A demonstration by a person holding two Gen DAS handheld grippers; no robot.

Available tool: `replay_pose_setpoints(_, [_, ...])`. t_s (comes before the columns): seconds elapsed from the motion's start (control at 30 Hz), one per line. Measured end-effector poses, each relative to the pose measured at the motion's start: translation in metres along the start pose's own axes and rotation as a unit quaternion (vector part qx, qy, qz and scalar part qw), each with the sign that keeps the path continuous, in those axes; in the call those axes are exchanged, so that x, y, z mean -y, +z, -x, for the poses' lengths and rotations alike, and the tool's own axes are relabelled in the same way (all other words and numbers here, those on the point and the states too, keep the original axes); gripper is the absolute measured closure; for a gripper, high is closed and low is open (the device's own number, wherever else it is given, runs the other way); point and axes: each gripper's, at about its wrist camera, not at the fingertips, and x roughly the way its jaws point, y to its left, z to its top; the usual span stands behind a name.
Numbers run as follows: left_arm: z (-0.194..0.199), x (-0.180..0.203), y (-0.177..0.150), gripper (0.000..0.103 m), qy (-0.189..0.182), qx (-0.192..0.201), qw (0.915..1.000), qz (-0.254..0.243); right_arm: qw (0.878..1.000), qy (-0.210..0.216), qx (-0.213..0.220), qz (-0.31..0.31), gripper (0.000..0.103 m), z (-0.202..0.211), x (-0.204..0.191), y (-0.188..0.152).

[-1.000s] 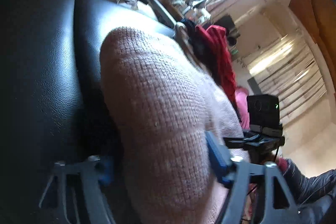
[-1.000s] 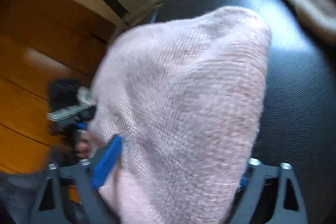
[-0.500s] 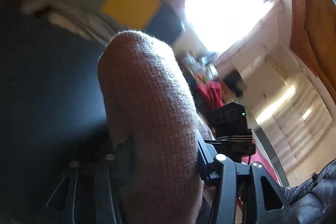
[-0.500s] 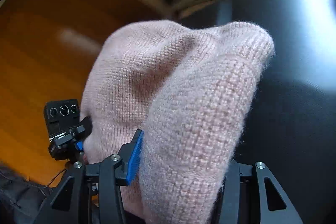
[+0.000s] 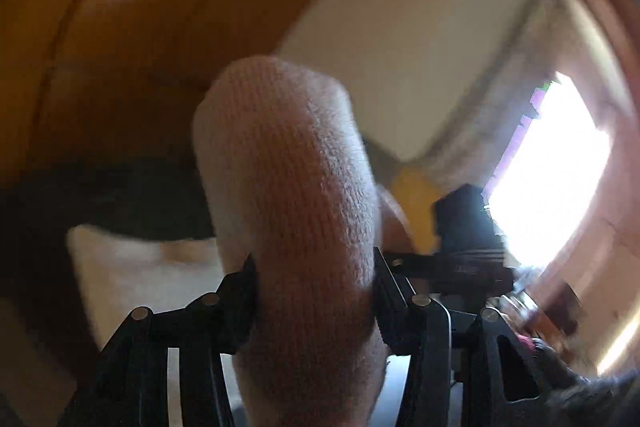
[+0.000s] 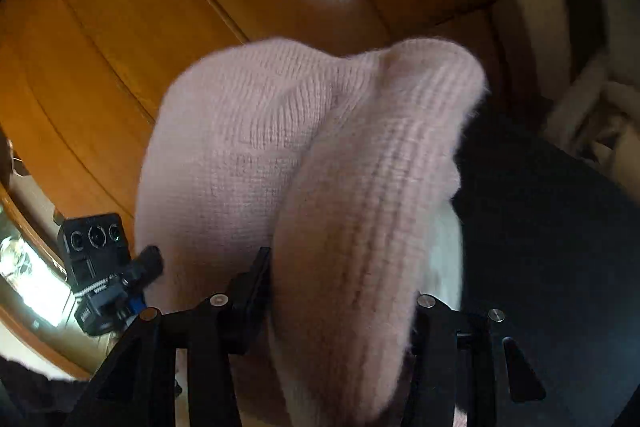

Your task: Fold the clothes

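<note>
A pale pink knitted sweater (image 5: 292, 195) is pinched between the black fingers of my left gripper (image 5: 314, 279) and sticks up as a rounded fold. The same sweater (image 6: 320, 167) is bunched in my right gripper (image 6: 344, 291), which is shut on a thick ribbed fold. Both grippers hold the garment lifted, tilted up toward the wall and ceiling. The right gripper's camera block (image 5: 464, 227) shows beside the sweater in the left wrist view. The left gripper's camera block (image 6: 96, 263) shows at the lower left of the right wrist view.
Orange-brown wooden panelling (image 6: 120, 27) fills the background. The black leather sofa (image 6: 560, 247) lies at the right of the right wrist view. A bright window (image 5: 552, 179) and a pale wall (image 5: 400, 47) are beyond. A light cushion or cloth (image 5: 140, 267) lies at lower left.
Both grippers have closed on the sweater and lifted it off the black sofa, tilting upward; the sofa has dropped out of the left view and wooden panelling now fills the background.
</note>
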Motion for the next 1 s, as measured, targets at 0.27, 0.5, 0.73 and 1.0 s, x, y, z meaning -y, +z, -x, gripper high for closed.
replay_pose_setpoints(0.27, [-0.054, -0.129, -0.033, 0.047, 0.093, -0.061, 0.9832, 0.145, 0.990, -0.062, -0.093, -0.081, 0.051, -0.135, 0.086, -0.027])
replay_pose_setpoints(0.5, [-0.014, -0.120, -0.012, 0.048, 0.141, -0.039, 0.9831, 0.111, 0.988, -0.144, -0.051, 0.032, 0.032, -0.113, 0.063, -0.007])
replay_pose_setpoints(0.73, [-0.006, -0.084, 0.030, 0.047, 0.172, 0.009, 0.9850, -0.001, 0.950, -0.189, -0.003, 0.251, 0.027, -0.098, -0.010, 0.006])
replay_pose_setpoints(1.0, [-0.086, -0.067, -0.020, 0.045, 0.287, -0.092, 0.9445, -0.132, 0.955, -0.229, -0.107, 0.156, 0.021, -0.168, 0.039, -0.060])
